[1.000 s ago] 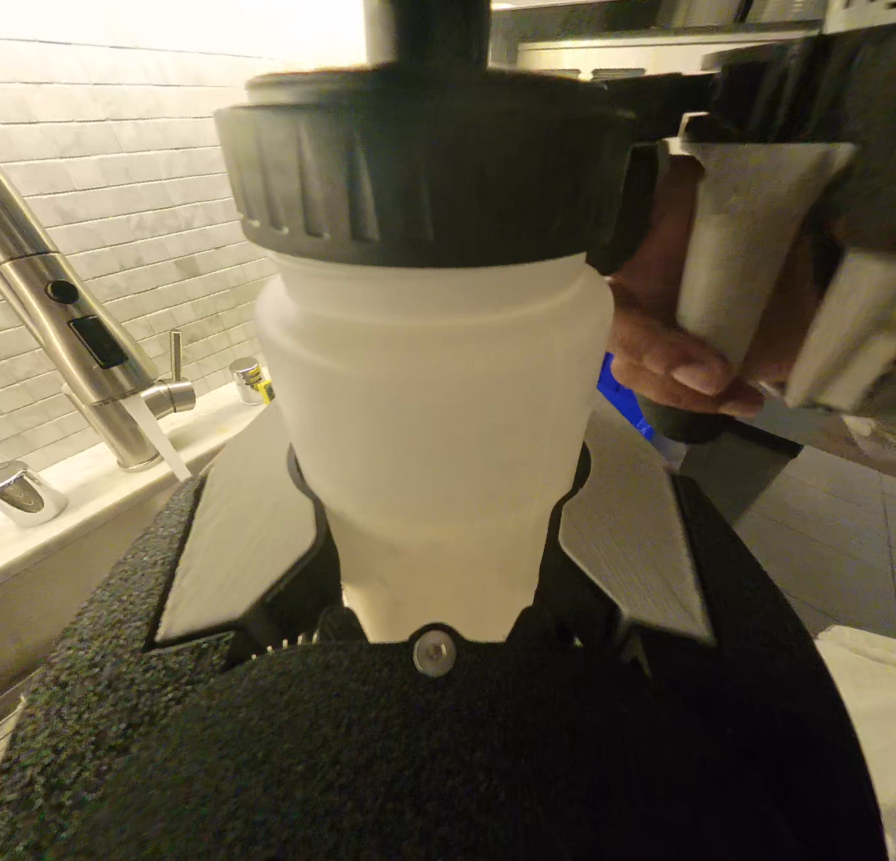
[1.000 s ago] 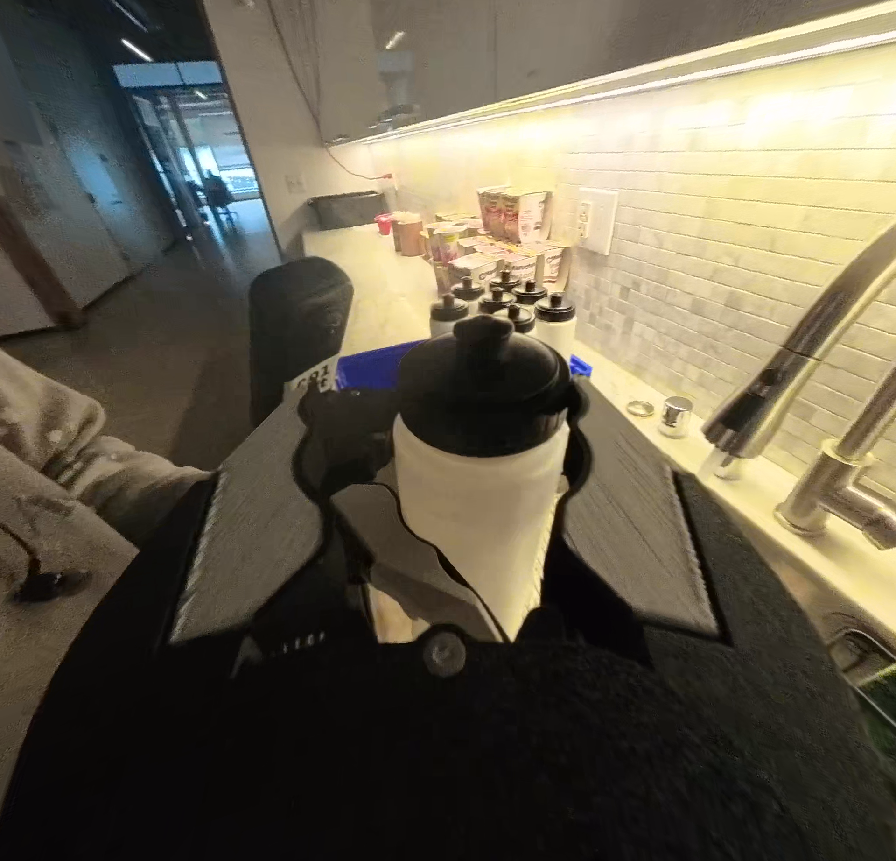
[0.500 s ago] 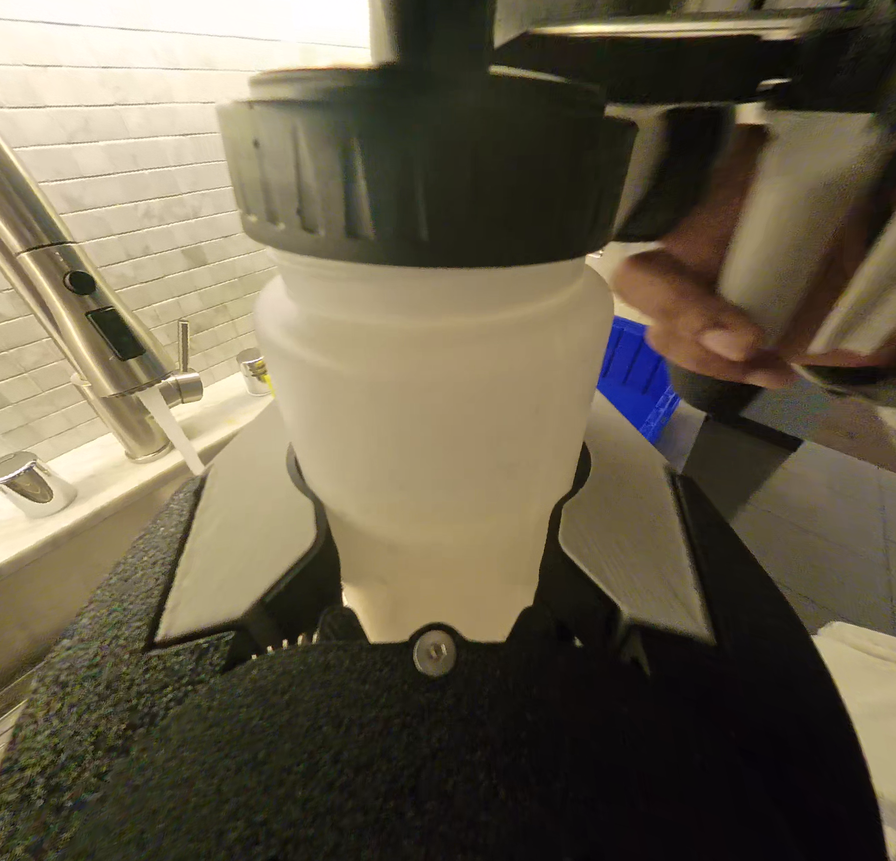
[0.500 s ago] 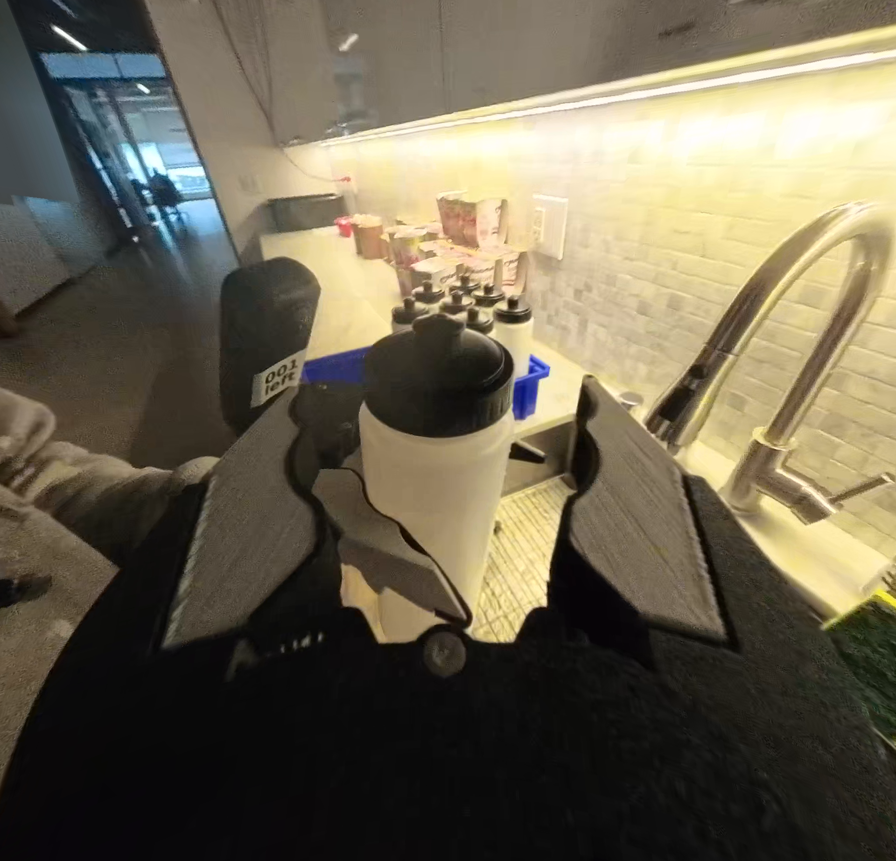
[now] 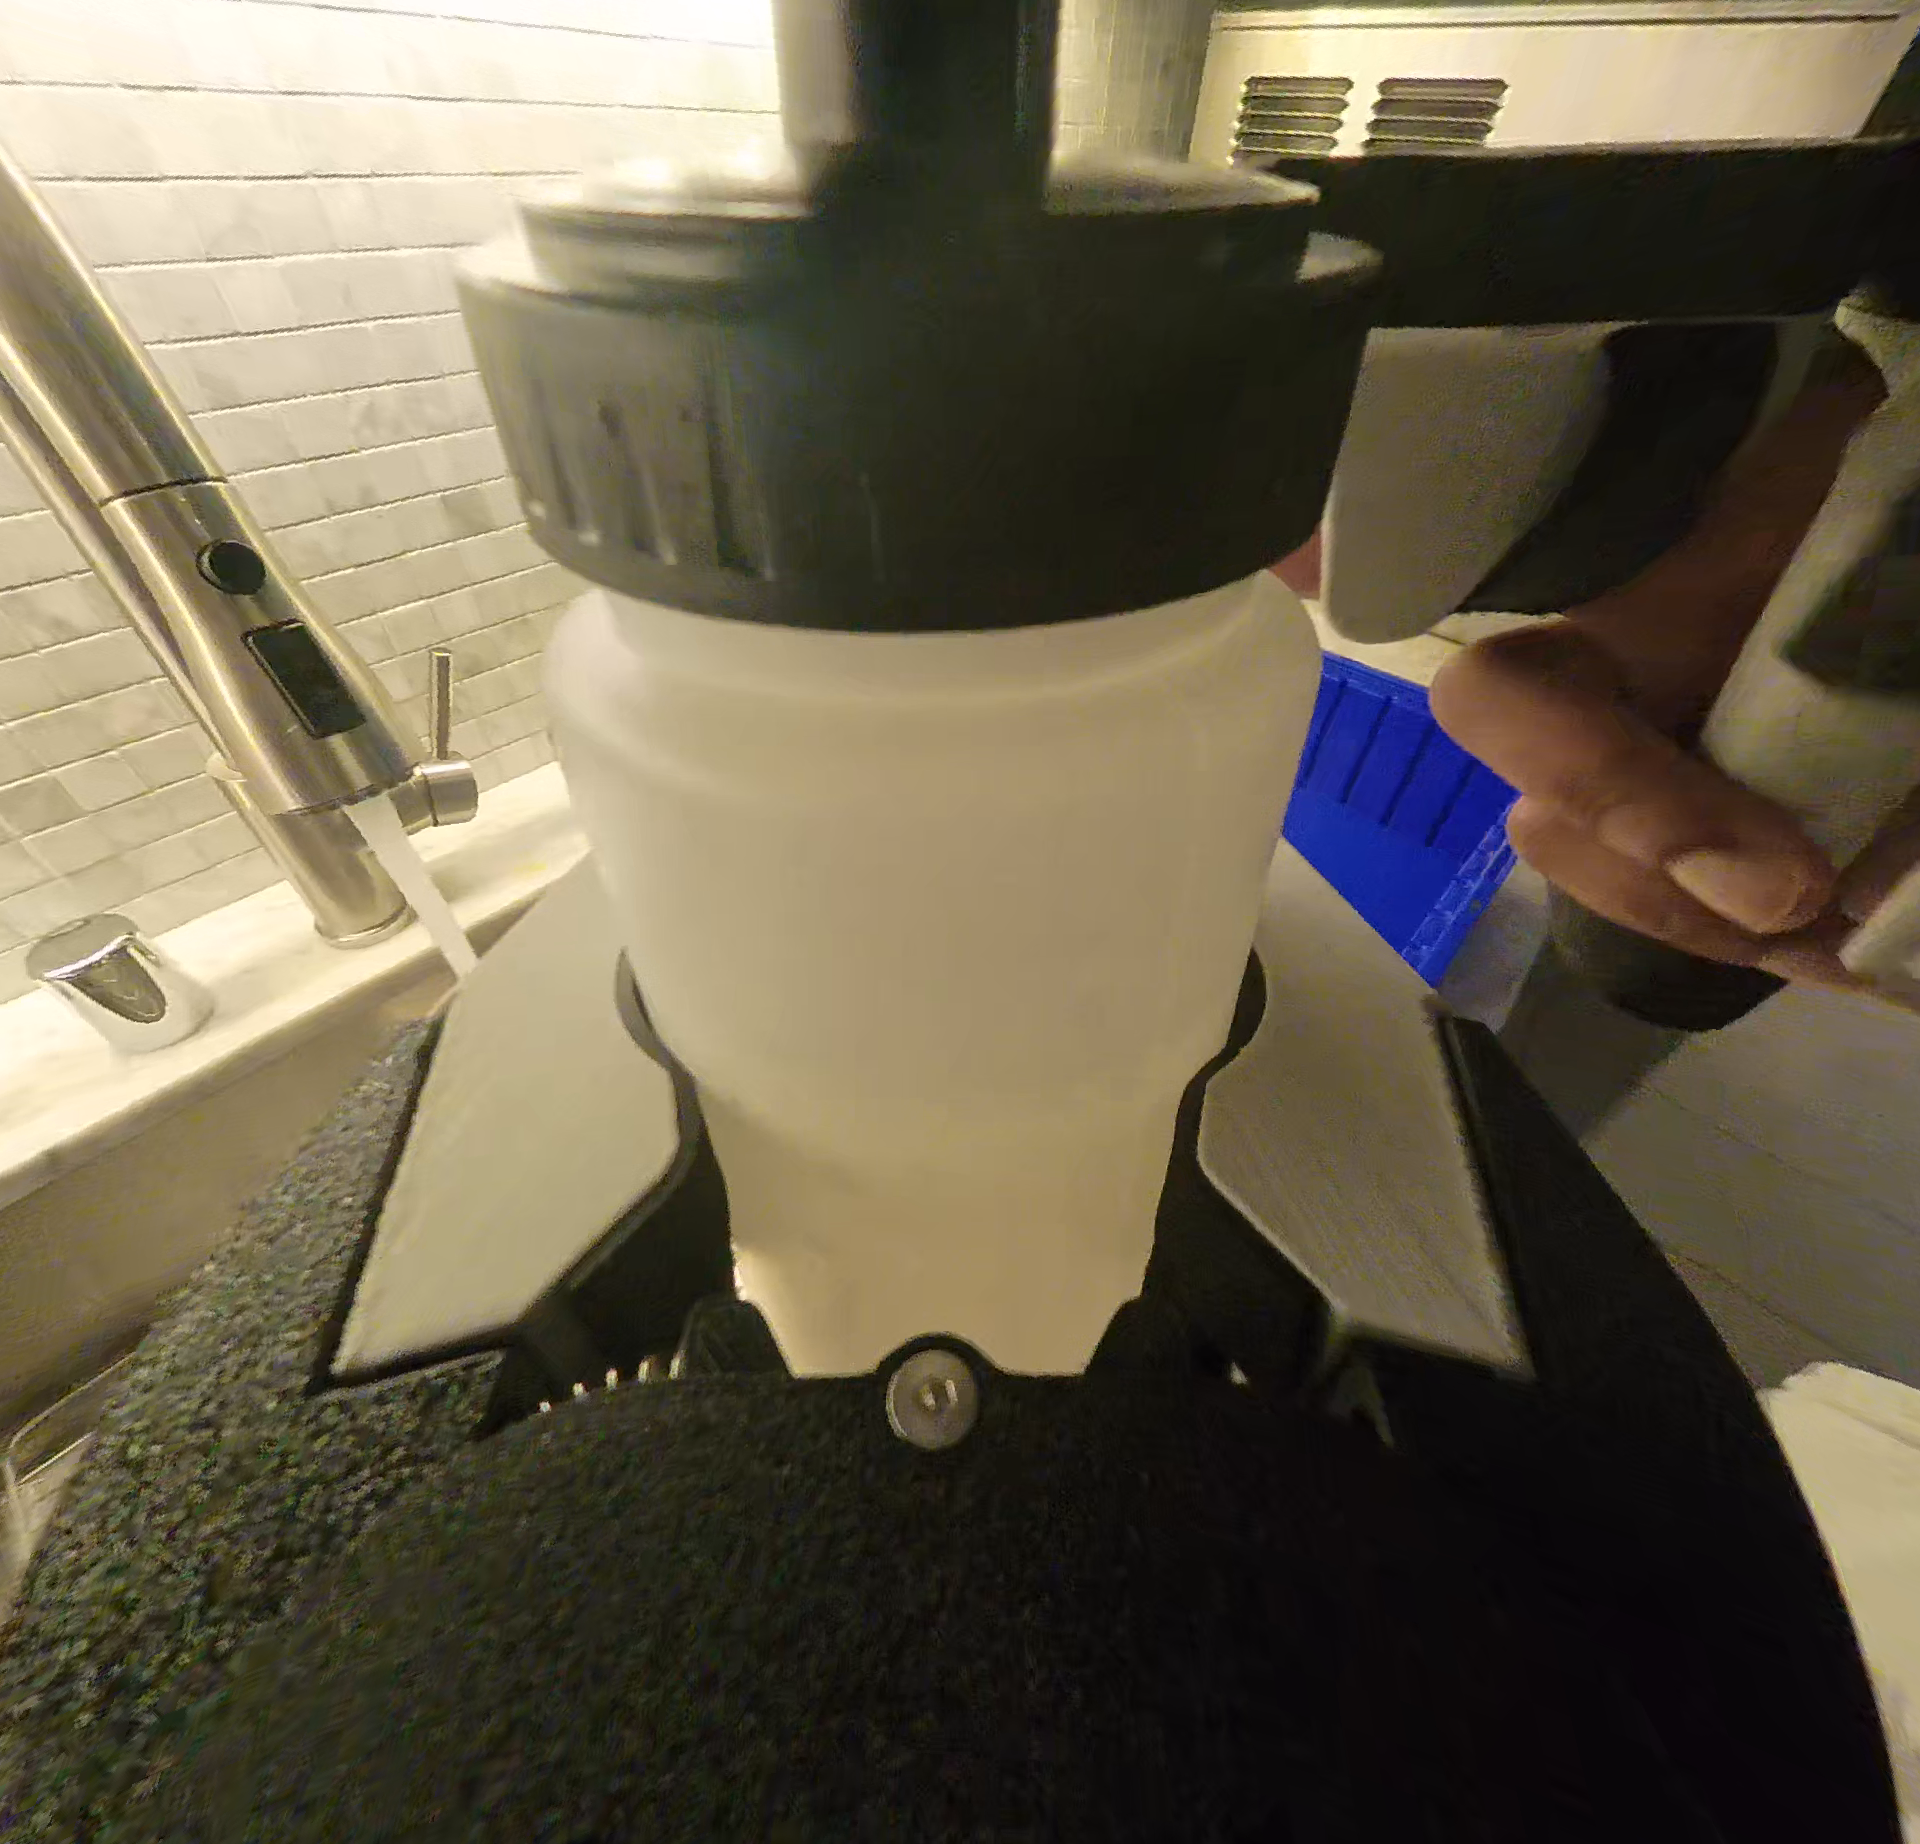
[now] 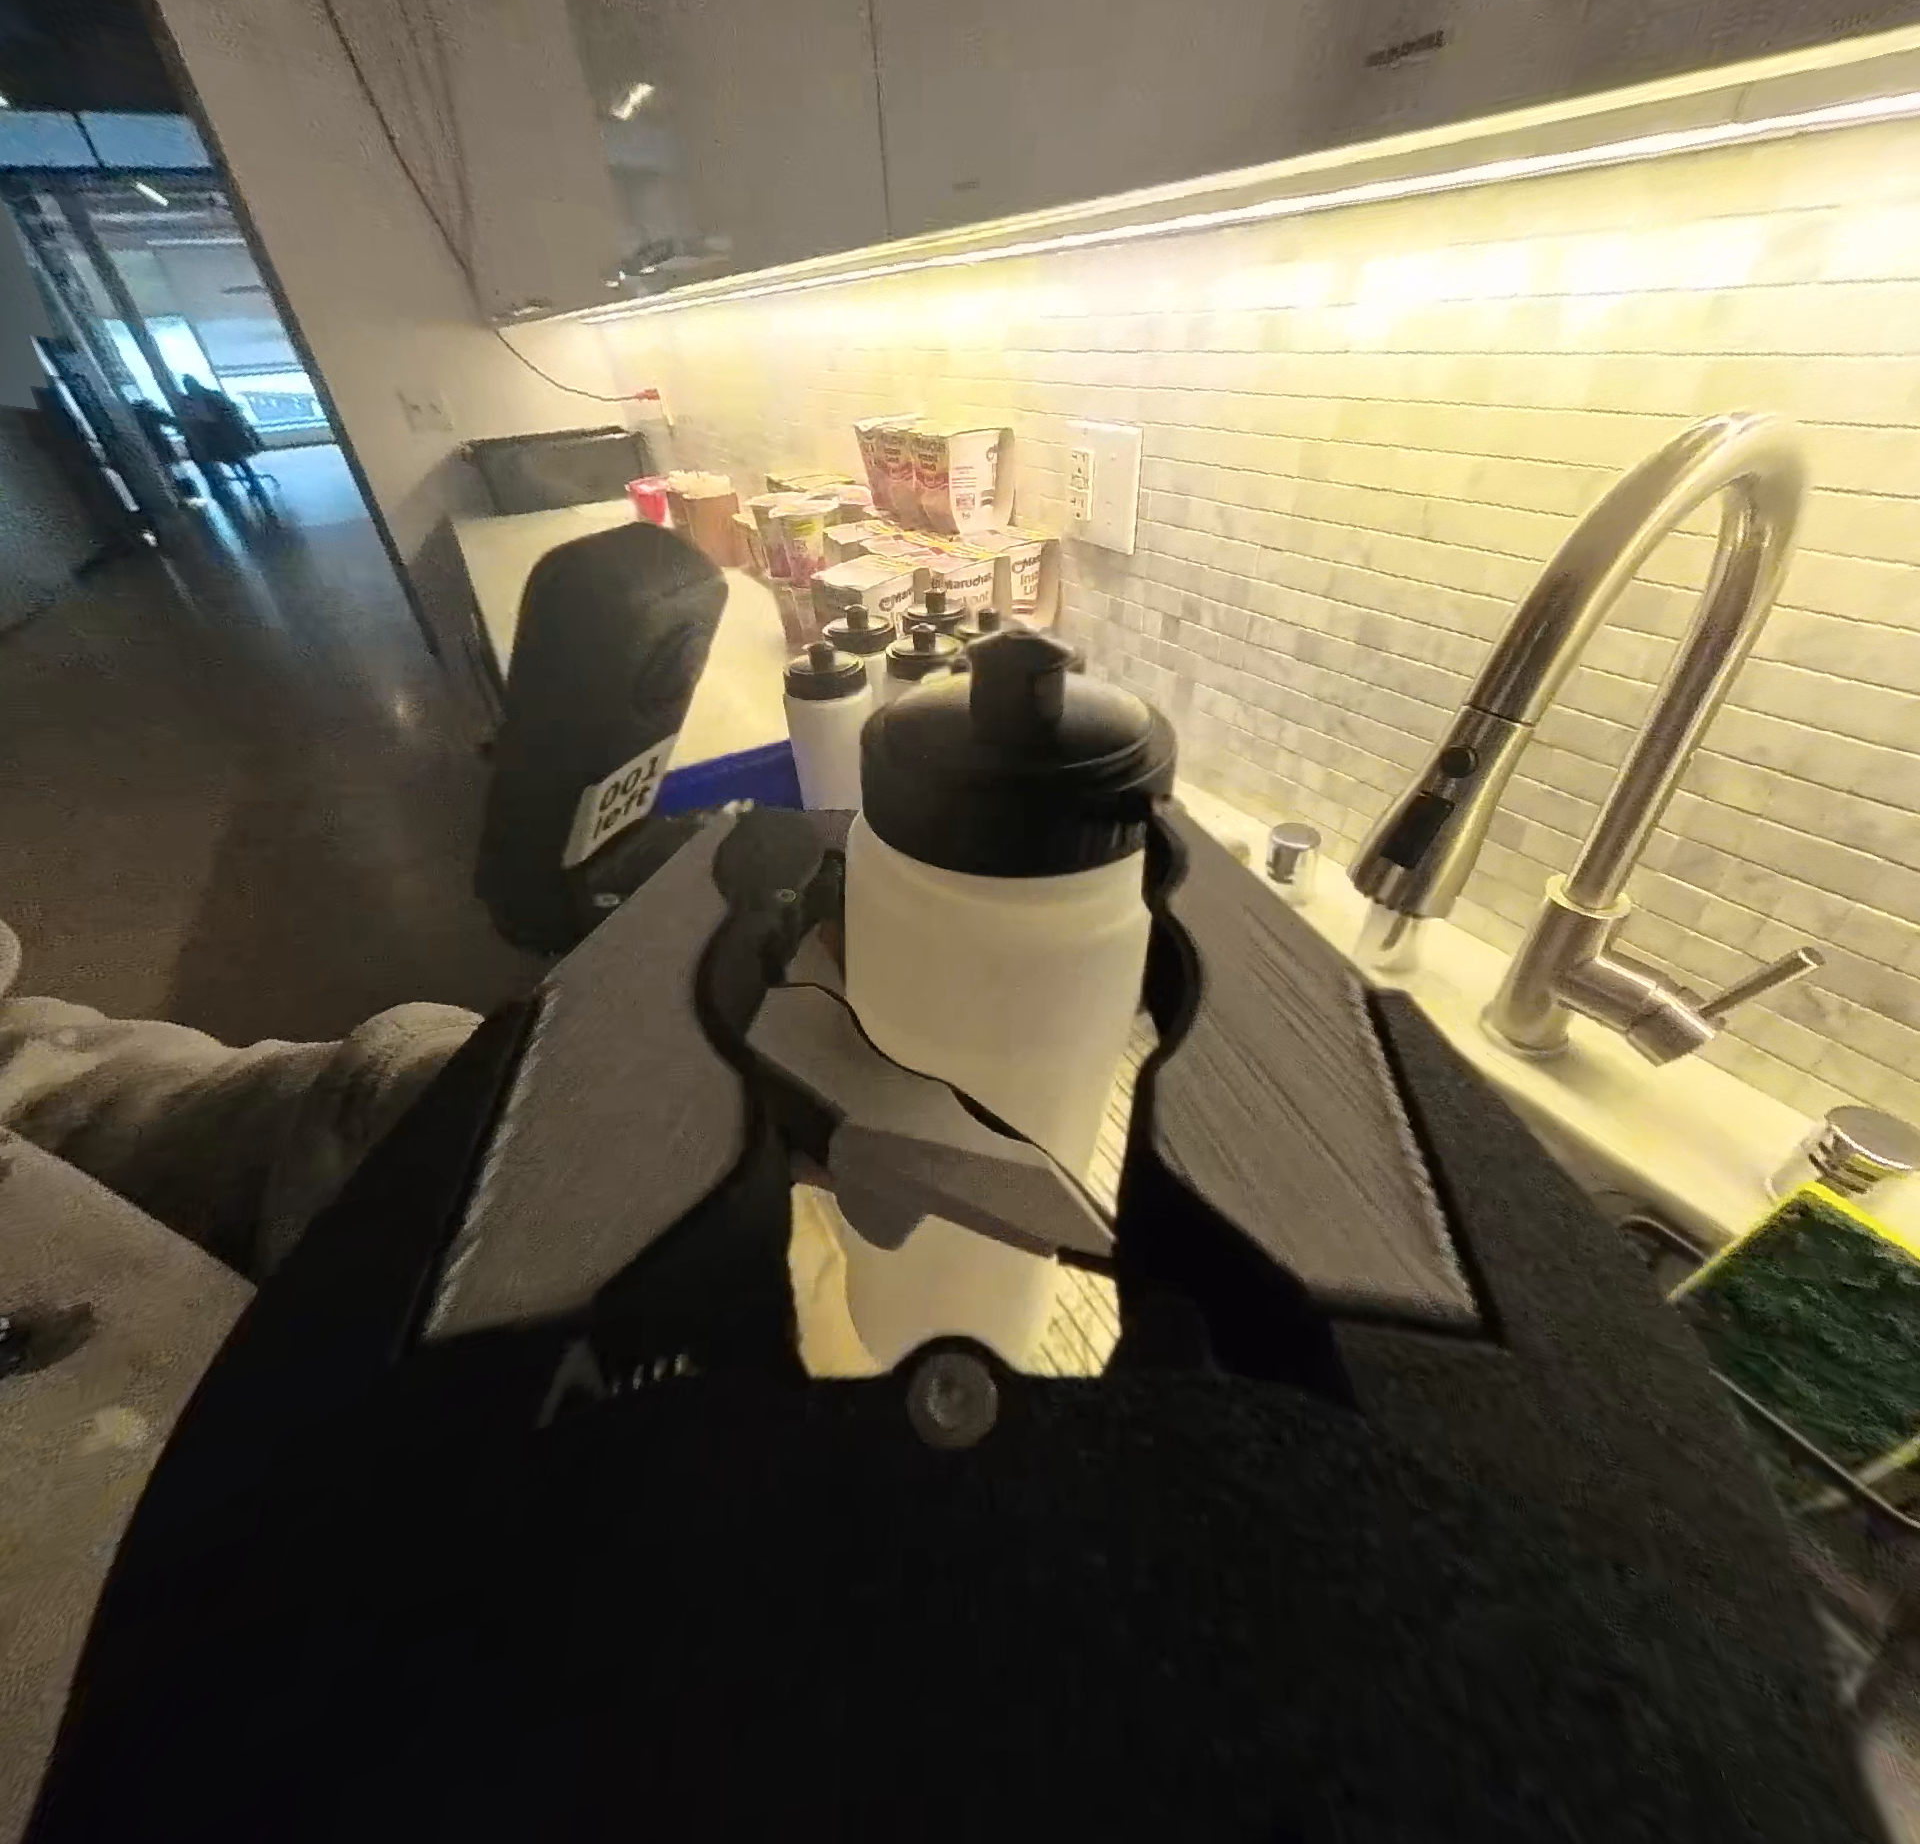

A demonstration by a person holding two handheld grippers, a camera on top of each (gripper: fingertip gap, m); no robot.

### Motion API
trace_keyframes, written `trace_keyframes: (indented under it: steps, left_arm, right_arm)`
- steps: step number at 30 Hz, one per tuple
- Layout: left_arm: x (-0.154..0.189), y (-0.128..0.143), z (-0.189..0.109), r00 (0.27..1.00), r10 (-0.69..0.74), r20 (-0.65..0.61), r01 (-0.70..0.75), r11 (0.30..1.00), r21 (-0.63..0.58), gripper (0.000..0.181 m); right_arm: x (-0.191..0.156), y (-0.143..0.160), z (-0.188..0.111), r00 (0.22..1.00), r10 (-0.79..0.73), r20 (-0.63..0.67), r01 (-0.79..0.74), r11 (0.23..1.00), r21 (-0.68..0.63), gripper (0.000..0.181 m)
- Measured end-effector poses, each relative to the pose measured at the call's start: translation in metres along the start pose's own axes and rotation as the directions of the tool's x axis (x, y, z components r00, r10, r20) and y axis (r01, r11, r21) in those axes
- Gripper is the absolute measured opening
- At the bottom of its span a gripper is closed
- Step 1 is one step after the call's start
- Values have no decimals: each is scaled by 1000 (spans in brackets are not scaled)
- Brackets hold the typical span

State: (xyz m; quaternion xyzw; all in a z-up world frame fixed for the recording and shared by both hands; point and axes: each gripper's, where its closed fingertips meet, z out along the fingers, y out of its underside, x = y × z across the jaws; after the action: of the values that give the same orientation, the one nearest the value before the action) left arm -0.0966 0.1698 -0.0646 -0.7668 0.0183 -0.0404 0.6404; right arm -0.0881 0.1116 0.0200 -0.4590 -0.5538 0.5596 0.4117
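The white bottle (image 5: 925,921) is clamped upright at its lower body by the left gripper (image 5: 935,1088), while the right gripper (image 6: 940,1015) is spread around the same bottle just below its black cap (image 6: 1013,771), its right finger touching, the left clear. A white label is borne by the left handle (image 6: 592,755); a hand (image 5: 1662,838) is seen right of the left jaws. Ahead of the right jaws stand capped bottles (image 6: 831,714) in a blue bin (image 6: 727,771), with a faucet (image 6: 1621,755) to their right.

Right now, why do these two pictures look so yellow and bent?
Left wrist view: glare whitens the tiles, and the black cap is smeared by blur. Right wrist view: the under-cabinet light strip tints the wall yellow, and the wide lens curves it; the white bottle stays sharp.
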Motion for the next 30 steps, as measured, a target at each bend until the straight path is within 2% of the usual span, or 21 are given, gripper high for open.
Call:
trace_keyframes:
  steps: [1, 3, 6, 9, 11, 14, 16, 19, 23, 25, 28, 30]
  left_arm:
    - [2, -1, 0, 1000, -3, -10, 3, 1000, 3, 103]
    - [5, -3, 1, 1000, 2, -24, -2, 1000, 10, 103]
    - [12, -7, 1, 998, 22, -52, -21, 1000, 18, 103]
    - [17, -8, 2, 998, 12, -66, -11, 1000, 17, 103]
    - [13, -10, 2, 999, -2, -48, 3, 1000, 26, 103]
    - [13, -8, 2, 999, 24, -32, -23, 1000, 15, 103]
    - [15, -7, 3, 999, -6, -44, 7, 1000, 13, 102]
    - [14, -6, 4, 999, -13, -35, 13, 1000, 13, 103]
    - [14, -9, 2, 998, -24, -59, 25, 1000, 16, 103]
    - [15, -14, 1, 996, -34, -82, 35, 999, 22, 103]
    - [13, -18, 2, 998, -5, -57, 5, 1000, 3, 103]
    - [13, -22, 3, 999, -1, -49, 1, 1000, -2, 103]
  right_arm:
    - [3, -3, -2, 1000, 6, 15, -6, 1000, 14, 68]
    - [6, -10, -2, 997, -2, 83, 1, 1000, 17, 77]
    - [8, -10, 8, 969, -26, 245, 40, 998, -51, 94]
    - [-2, -2, 24, 936, 13, 352, 33, 991, -126, 89]
    - [-1, -3, 30, 957, -28, 289, 53, 995, -80, 91]
    - [7, 0, 33, 990, -72, 119, 79, 995, -55, 83]
    - [14, 4, 32, 998, -61, -4, 60, 996, -63, 77]
    - [13, 7, 26, 996, -18, -85, 14, 999, -49, 80]
    - [9, 5, 16, 998, -27, -65, 23, 998, -61, 77]
    - [15, -7, 13, 999, -21, -28, 20, 998, -51, 75]
    - [21, -25, 20, 998, -61, -7, 60, 995, -85, 85]
    - [15, -24, 31, 997, -72, 28, 75, 989, -127, 79]
